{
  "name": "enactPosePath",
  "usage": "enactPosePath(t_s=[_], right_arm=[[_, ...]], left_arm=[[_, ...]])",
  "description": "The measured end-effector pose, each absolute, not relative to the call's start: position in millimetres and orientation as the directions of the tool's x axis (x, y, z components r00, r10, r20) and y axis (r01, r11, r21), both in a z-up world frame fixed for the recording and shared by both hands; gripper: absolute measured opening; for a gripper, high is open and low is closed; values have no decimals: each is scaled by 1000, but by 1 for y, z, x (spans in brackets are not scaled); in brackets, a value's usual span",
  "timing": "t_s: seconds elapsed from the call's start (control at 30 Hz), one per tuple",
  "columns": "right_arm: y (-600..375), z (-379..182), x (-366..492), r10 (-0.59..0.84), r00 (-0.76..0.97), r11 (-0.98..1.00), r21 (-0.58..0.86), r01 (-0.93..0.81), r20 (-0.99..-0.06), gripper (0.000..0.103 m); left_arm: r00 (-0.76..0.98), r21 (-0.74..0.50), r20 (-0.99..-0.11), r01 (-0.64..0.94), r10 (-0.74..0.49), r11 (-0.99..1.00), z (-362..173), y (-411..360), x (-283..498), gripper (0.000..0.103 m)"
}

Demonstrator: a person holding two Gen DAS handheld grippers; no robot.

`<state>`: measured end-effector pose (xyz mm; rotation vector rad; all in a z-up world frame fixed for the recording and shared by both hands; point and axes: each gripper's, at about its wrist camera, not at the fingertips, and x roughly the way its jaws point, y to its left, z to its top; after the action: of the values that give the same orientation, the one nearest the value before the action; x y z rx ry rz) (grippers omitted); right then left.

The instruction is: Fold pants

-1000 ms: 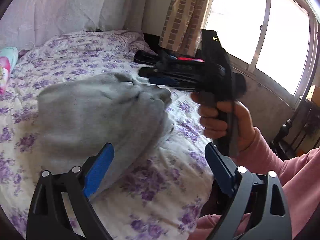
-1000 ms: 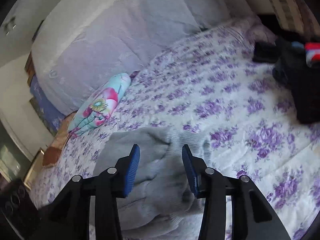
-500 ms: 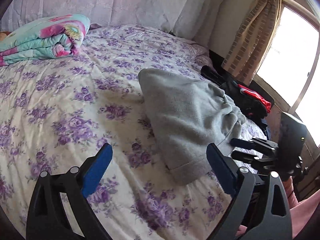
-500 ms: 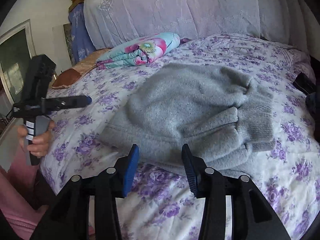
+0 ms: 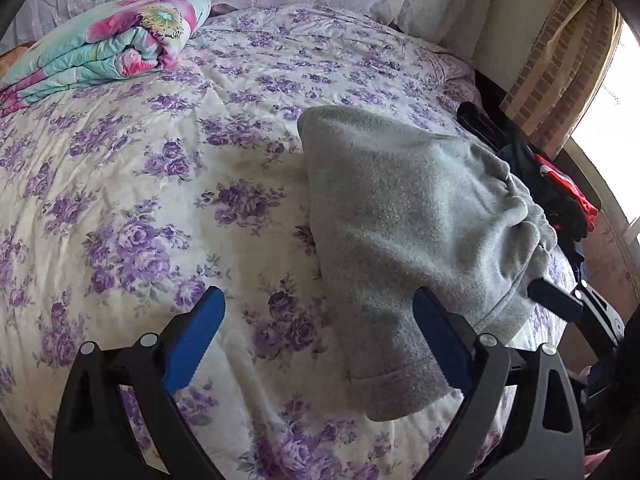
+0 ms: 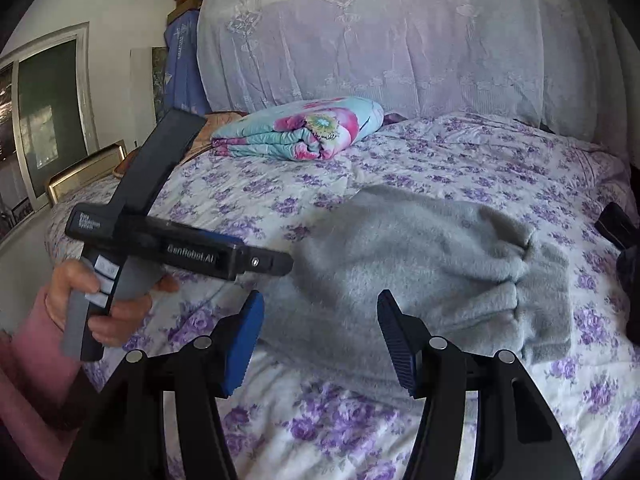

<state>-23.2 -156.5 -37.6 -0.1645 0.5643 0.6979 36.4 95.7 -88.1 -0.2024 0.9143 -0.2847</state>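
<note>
The grey fleece pants (image 5: pixel 408 216), folded into a thick bundle, are lying on the bed with the white quilt printed with purple flowers (image 5: pixel 132 184), towards its right side in the left wrist view, with the gathered ribbed waistband (image 6: pixel 536 292) at the window-side end of the bundle.

The left claw (image 5: pixel 316 340) is hanging open above the quilt, its 2 blue pads spread wide and gripping nothing; its right pad (image 5: pixel 440 344) is overlapping the near edge of the pants in the view, though contact cannot be judged. Compared with 0.5 s ago, this view is sitting slightly closer to the bundle, which is otherwise lying the same way.

The right claw (image 6: pixel 320 344) is also standing open and empty over the near edge of the pants. Its jaws are spread wider than 0.5 s ago, when the pads were close together. In the right wrist view the left claw's black handle (image 6: pixel 132 216), held in the person's hand (image 6: pixel 100 300), is now showing much nearer the pants, its tip just beside the bundle's left end.

A folded turquoise blanket with pink flowers (image 5: pixel 108 44) is resting at the head of the bed, well apart from the pants. Black and red clothing (image 5: pixel 560 196) is lying just beyond the waistband.
</note>
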Motion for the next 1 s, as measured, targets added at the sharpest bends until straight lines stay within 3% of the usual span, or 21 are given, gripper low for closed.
enactPosePath(t_s=[0.1, 0.2, 0.33, 0.63, 0.87, 1.0], right_arm=[[-161, -60, 3, 492, 566, 787, 61, -613, -661, 70], [-171, -64, -11, 509, 575, 759, 18, -651, -641, 70], [-177, -39, -42, 558, 621, 718, -56, -694, -551, 70], [-151, -69, -58, 389, 688, 657, -340, -673, -613, 70], [-169, -63, -57, 440, 668, 695, -243, -676, -600, 71], [-199, -52, -42, 508, 633, 727, -103, -678, -584, 71]], left_arm=[[567, -296, -756, 150, -327, 943, -91, 95, 36, 92], [558, -284, -769, 140, -313, 949, -97, 97, 36, 93], [519, -379, -766, 112, -379, 919, -102, 111, 39, 93], [429, -516, -743, 121, -514, 848, -100, 108, 42, 93], [248, -612, -742, 127, -623, 780, -123, 82, 41, 93], [204, -644, -728, 123, -654, 755, -129, 73, 46, 93]])
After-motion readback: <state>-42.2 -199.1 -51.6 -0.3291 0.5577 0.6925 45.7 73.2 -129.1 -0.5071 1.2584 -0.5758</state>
